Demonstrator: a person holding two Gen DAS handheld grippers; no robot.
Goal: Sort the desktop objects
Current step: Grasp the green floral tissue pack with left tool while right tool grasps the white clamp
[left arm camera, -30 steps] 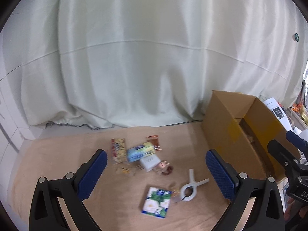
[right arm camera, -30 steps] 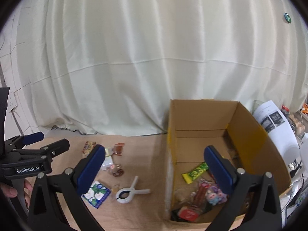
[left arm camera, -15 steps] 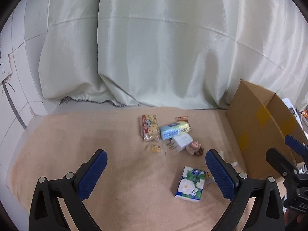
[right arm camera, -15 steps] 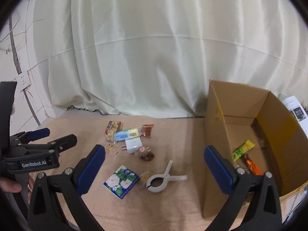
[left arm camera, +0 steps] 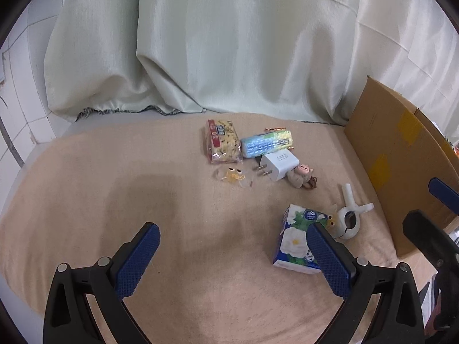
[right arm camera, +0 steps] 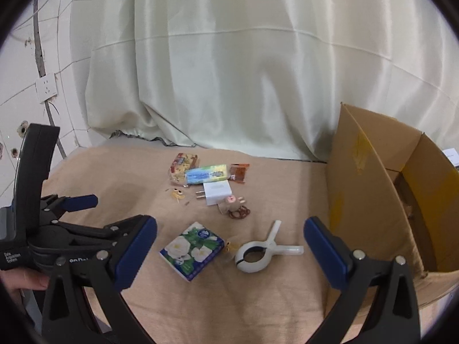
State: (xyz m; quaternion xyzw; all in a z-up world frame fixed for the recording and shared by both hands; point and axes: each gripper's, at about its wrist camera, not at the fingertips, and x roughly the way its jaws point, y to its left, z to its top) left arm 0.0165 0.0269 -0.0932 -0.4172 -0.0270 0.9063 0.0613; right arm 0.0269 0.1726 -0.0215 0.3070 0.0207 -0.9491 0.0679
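Tissue pack (right arm camera: 191,246): blue with white flowers, lying flat, nearest, left of the clamp.
Clamp (right arm camera: 259,252): white plastic, flat, handles pointing far and right.
Charger (right arm camera: 215,192): white cube, prongs pointing left, mid-table.
Small figure (right arm camera: 233,204): pink face, touching the charger's near right corner.
Snack packs (right arm camera: 205,174): three in the far cluster.
Cardboard box (right arm camera: 381,200): open, far right.
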